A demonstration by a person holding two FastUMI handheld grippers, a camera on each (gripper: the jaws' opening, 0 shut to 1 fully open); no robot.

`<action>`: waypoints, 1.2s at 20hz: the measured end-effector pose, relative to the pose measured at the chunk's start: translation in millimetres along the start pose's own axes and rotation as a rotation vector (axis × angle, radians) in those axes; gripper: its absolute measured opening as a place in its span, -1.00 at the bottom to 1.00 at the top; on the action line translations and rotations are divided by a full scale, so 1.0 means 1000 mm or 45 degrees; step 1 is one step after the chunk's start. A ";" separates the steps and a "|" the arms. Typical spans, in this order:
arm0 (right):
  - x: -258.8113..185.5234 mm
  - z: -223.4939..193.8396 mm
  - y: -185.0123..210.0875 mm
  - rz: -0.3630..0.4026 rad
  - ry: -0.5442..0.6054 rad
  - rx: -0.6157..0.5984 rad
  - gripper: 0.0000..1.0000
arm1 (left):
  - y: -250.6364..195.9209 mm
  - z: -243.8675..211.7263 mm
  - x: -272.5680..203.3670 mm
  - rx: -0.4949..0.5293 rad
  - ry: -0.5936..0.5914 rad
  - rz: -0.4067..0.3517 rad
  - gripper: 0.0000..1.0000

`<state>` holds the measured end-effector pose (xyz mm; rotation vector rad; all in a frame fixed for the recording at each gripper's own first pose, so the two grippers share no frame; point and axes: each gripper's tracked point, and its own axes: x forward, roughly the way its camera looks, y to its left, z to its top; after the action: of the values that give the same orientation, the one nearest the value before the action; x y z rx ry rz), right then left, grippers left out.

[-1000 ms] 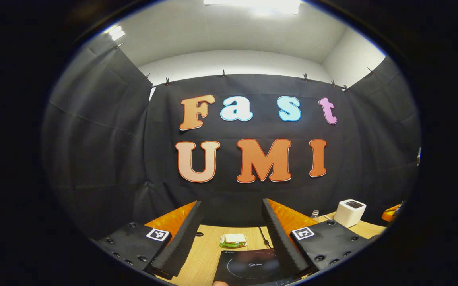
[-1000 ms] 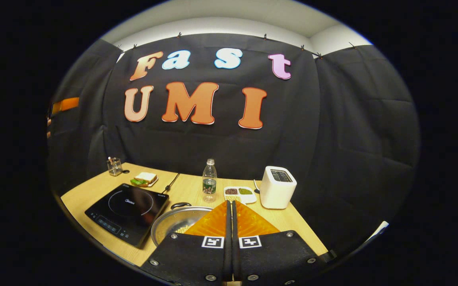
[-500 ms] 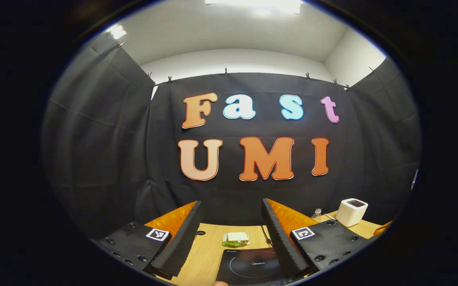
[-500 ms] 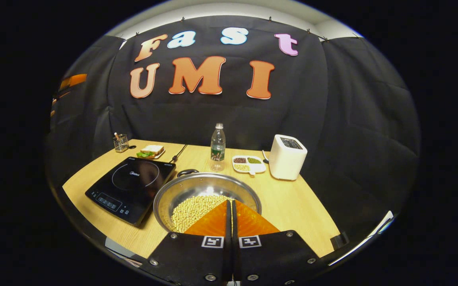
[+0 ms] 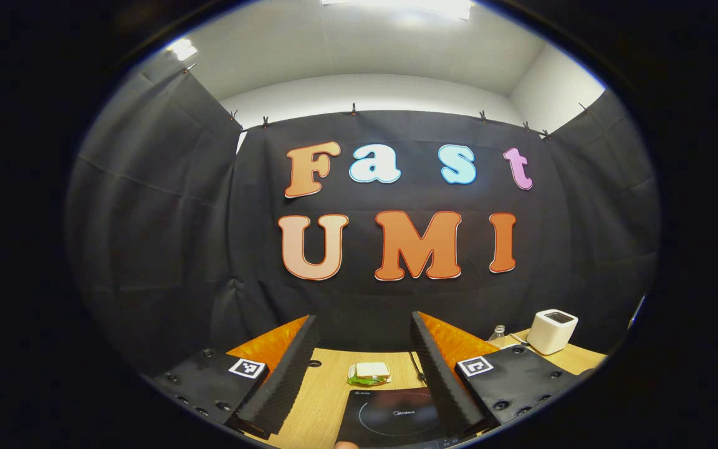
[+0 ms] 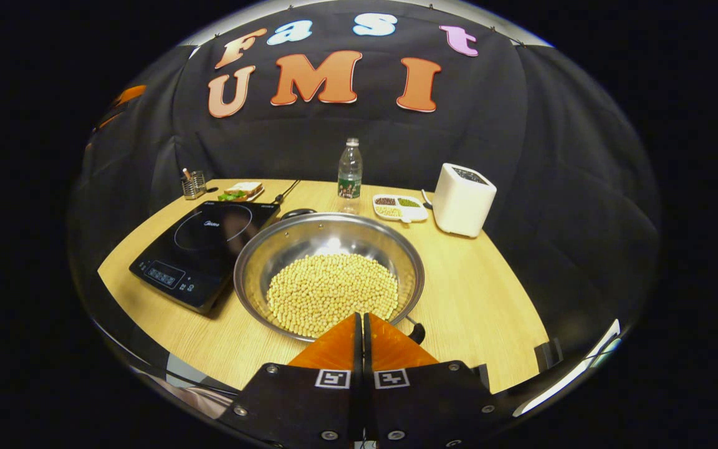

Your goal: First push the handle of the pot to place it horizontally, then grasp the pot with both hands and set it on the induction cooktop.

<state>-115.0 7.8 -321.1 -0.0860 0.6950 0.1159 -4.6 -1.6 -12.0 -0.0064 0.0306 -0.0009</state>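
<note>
— Two grippers, what do we see? The right gripper [image 6: 360, 319], fingers pressed together on nothing, hangs over the near rim of the pot [image 6: 329, 274] of beans on the table [image 6: 477, 299]

— We find the pot just right of the induction cooktop [image 6: 206, 249]; the left gripper [image 5: 362, 324] is spread wide above the cooktop

Water bottle [image 6: 349, 168], toaster [image 6: 464, 199] — sandwich [image 6: 242, 189]

Pot's [image 6: 329, 249] near handle [image 6: 417, 331] partly tool-hidden [image 6: 362, 319]
</note>
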 end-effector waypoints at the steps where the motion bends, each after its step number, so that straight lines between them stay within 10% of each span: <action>1: 0.002 -0.006 0.002 0.009 0.020 0.002 -1.00 | -0.001 -0.001 0.000 0.001 -0.001 -0.002 0.97; 13: 0.018 -0.041 0.013 0.104 0.174 0.082 -1.00 | -0.016 -0.006 0.007 0.022 0.019 -0.019 0.97; 24: 0.039 -0.028 -0.031 -0.005 0.159 0.172 -1.00 | -0.017 -0.014 0.013 0.020 0.039 -0.008 0.97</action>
<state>-98.5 -23.6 -366.4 0.0350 0.8254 0.0595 8.3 -19.1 -26.2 0.0088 0.0615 -0.0077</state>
